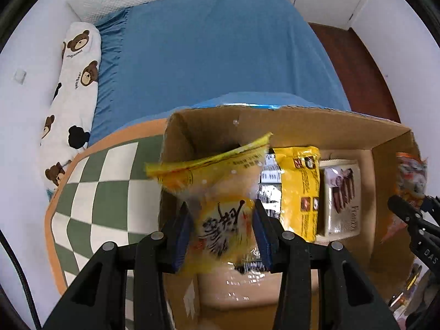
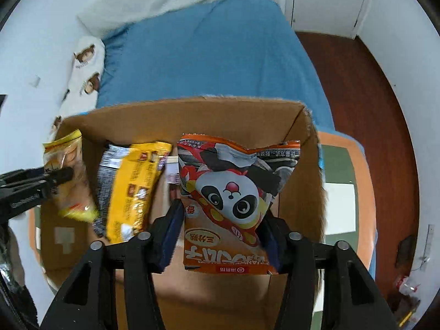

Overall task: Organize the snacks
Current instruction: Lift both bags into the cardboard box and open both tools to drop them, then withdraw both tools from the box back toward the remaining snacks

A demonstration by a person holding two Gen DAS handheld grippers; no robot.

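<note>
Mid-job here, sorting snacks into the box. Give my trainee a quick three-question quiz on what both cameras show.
1. True or false: the cardboard box is empty.
2. What does the left gripper grip? A) a bottle, B) a yellow packet, C) a can.
3. Which animal is printed on the orange packet between the fingers of the right gripper?
Key: 1 false; 2 B; 3 a panda.
</note>
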